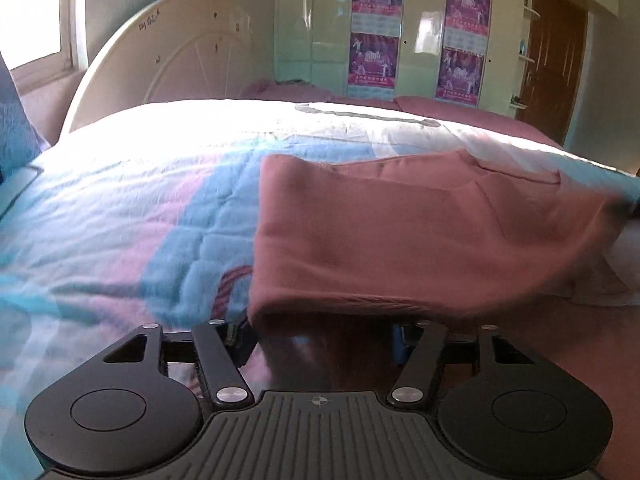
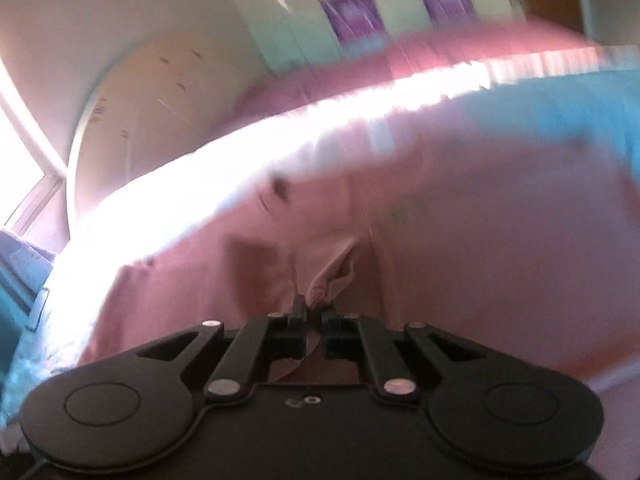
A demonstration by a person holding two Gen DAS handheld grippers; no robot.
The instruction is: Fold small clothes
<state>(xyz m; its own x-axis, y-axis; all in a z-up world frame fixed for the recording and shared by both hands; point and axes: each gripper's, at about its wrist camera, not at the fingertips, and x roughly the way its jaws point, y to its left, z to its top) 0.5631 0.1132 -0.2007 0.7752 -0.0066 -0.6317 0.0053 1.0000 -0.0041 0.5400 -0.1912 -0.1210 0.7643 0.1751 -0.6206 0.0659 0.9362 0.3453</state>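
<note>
Both grippers tilt down over the quilt (image 1: pixel 120 208). The left gripper (image 1: pixel 324 332) stands spread, pink garment (image 1: pixel 400 232) draped across it. The right gripper (image 2: pixel 314 312) pinches a bunched fold of it.

Left gripper (image 1: pixel 324 328) angled downward with jaws apart; right gripper (image 2: pixel 314 316) angled downward, jaws pinched together on fabric.

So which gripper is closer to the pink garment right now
Right, narrowly. The right gripper is shut on a bunched fold of the pink garment. The left gripper stands open, with the garment's edge draped between its fingers, not clamped.
</note>
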